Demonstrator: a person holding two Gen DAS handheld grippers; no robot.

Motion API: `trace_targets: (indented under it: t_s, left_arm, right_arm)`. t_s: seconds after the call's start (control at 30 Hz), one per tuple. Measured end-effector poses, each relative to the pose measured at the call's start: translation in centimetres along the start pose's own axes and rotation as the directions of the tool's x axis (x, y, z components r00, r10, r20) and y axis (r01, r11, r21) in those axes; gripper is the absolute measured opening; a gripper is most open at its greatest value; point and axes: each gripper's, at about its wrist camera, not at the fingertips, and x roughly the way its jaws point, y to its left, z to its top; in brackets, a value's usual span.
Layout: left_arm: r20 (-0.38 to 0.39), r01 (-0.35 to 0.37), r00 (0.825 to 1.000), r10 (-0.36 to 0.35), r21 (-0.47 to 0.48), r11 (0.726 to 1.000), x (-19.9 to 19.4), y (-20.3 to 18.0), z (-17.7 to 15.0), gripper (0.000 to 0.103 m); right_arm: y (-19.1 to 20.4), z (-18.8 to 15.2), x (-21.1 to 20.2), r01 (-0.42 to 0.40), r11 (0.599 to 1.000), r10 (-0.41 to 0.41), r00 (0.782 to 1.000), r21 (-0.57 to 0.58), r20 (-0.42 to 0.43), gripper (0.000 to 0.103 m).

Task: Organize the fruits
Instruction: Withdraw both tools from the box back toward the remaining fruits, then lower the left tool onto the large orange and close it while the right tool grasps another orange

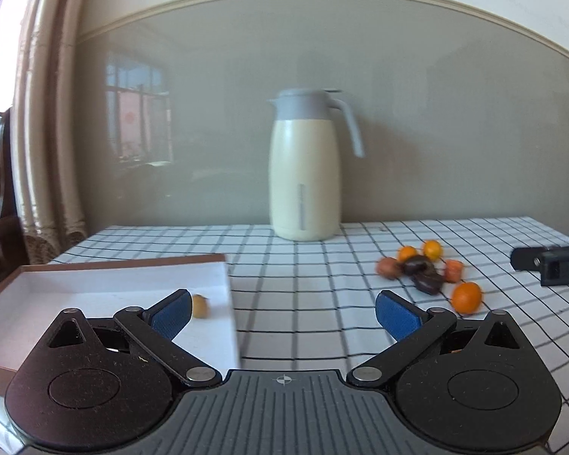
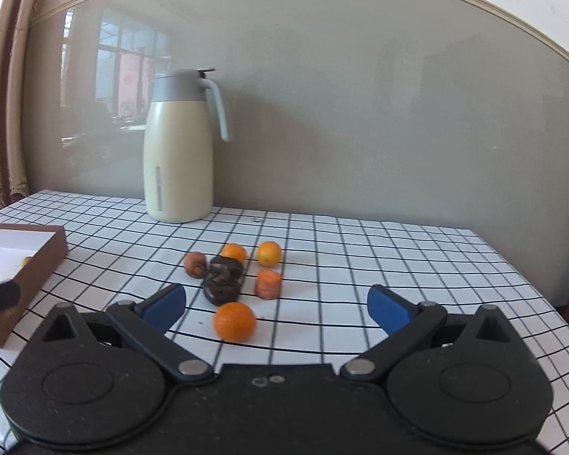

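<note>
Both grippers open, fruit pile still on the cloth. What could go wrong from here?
1. The nearest orange is round and lies loose on the tablecloth; the right gripper could nudge it into rolling.
2. The dark pieces touch their neighbours, so closing there may grab two or scatter the pile.
3. The box wall is low; a dropped fruit might bounce out.

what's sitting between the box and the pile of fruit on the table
Nothing. In the right wrist view, only bare checked tablecloth lies between the box and the fruit pile. The jug stands farther back, off that line.
</note>
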Motion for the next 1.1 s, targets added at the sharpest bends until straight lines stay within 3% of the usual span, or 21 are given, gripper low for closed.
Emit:
trace_targets:
  t_s: [0.27,0.57,0.97,1.03,1.1]
  left_arm:
    - [-0.061,0.092,0.994,-0.088,0.062,0.994,0.2,-5.8,-1.7,0.103]
    - [-0.117,0.122,0.987,-0.111,0.086,0.989,0.8,-9.2,-3.1,0.101]
    - [-0.164,0.005,0.986,0.007,0.073,0.997,3.4,-7.4,-3.6,0.098]
    - [-0.170,0.004,0.985,0.007,0.066,0.998,3.8,-6.9,-3.6,0.092]
    - [-0.181,0.001,0.983,0.008,0.049,0.999,4.4,-6.5,-3.6,0.086]
  right_arm:
    - [-2.2,-0.9,0.0,0.025,1.000,-0.024,0.999,0.019,-0.029,0.097]
    - [-3.6,-2.0,0.9,0.029,0.999,-0.026,0.997,0.033,-0.074,0.096]
    - [-2.3,-2.2,3.3,-0.023,0.999,0.028,0.995,0.048,-0.100,0.095]
    - [-1.8,-2.0,3.6,-0.040,0.998,0.044,0.995,0.045,-0.085,0.095]
    - [-1.2,-1.8,4.3,-0.051,0.998,0.055,0.993,0.042,-0.106,0.088]
